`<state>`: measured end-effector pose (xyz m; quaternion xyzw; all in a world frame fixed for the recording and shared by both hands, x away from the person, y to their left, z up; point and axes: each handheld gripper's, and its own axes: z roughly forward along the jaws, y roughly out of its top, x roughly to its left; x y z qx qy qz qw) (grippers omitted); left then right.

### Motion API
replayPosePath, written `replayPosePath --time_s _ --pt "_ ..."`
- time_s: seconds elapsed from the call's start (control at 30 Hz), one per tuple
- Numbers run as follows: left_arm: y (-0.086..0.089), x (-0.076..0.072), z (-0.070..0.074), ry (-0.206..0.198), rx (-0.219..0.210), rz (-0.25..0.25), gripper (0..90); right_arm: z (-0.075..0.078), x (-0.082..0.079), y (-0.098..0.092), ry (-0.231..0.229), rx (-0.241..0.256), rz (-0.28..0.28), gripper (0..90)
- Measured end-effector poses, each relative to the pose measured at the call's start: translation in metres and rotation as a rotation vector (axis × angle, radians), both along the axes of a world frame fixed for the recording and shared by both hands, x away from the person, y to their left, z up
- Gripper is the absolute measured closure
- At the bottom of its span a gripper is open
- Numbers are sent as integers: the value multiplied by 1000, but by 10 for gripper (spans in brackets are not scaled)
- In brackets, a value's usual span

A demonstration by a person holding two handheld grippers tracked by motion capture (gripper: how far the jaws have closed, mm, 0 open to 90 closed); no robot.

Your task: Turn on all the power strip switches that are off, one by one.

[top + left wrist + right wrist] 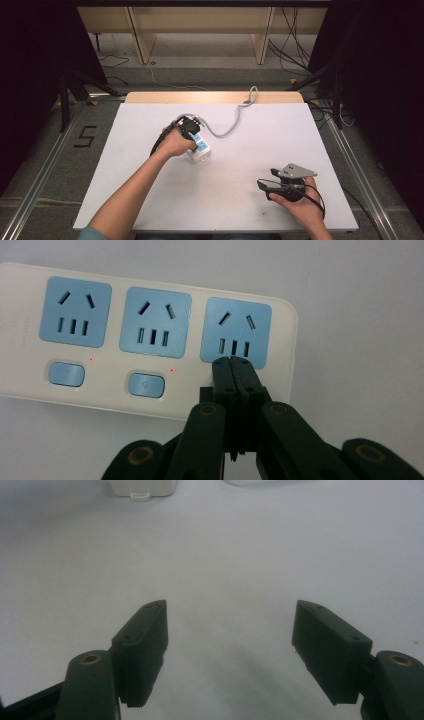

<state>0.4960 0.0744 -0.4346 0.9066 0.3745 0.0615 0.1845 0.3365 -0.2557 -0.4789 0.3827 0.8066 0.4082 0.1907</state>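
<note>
Left gripper view showed the power strip (pixel 150 340) lying flat on the white table (pixel 360 315), and my left gripper (pixel 232 362), jaws pressed together, touched it below the end socket (pixel 236 330). My right gripper (pixel 230 630) hovered well apart, jaws spread and empty.

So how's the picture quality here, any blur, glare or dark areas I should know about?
High view: the white table is evenly lit and the surroundings fall into dark. Left gripper view: the power strip is sharp, with the shut left tongs slightly soft. Right gripper view: soft overall, with a faint shadow on the table between the open right tongs.
</note>
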Motion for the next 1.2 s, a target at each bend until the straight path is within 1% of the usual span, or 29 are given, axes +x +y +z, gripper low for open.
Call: replayPosePath --time_s 0.07,0.17,0.27,0.33,0.5,0.53,0.57,0.6,0.63,0.7,0.77,0.83,0.9,0.97,1.0,1.13,1.2 --pt "-1 0 0 -9 9 -6 898 0 0 0 -1 0 0 316" --pt "-1 -1 -1 -3 10 -1 899 0 0 0 0 1 1 316" --pt "-1 -1 -1 -8 11 -2 899 0 0 1 0 0 3 316" --pt "-2 -1 0 -12 20 -10 899 0 0 1 1 0 4 316" --pt "-2 -2 -1 -21 21 -19 898 0 0 0 1 1 3 316" --pt "-2 -2 -1 -24 16 -19 897 -1 0 0 1 1 3 316" --pt "-2 -3 -2 -28 -2 -15 897 -1 1 0 0 1 2 317" --pt "-2 -4 -2 -24 -21 -14 897 0 1 0 2 2 2 317" --pt "-2 -5 -3 -18 -27 -20 897 0 0 0 1 2 1 317" --pt "-3 -6 -3 -28 -27 -13 897 0 0 -1 0 3 0 317" --pt "-3 -6 -3 -34 -24 -19 897 0 0 -1 1 2 0 317" --pt "-2 -6 -1 -32 -40 -9 897 0 0 -1 1 3 1 317" --pt "1 -6 1 -45 -50 0 897 0 0 -1 0 3 3 317" --pt "4 -7 6 -65 -82 21 896 -1 1 -1 2 3 0 317" --pt "5 -7 8 -74 -90 20 896 -1 1 -1 2 1 0 316" --pt "8 -10 12 -101 -91 16 895 -1 1 -1 2 1 0 317" --pt "9 -12 13 -114 -105 25 894 -1 1 -1 2 1 1 317"
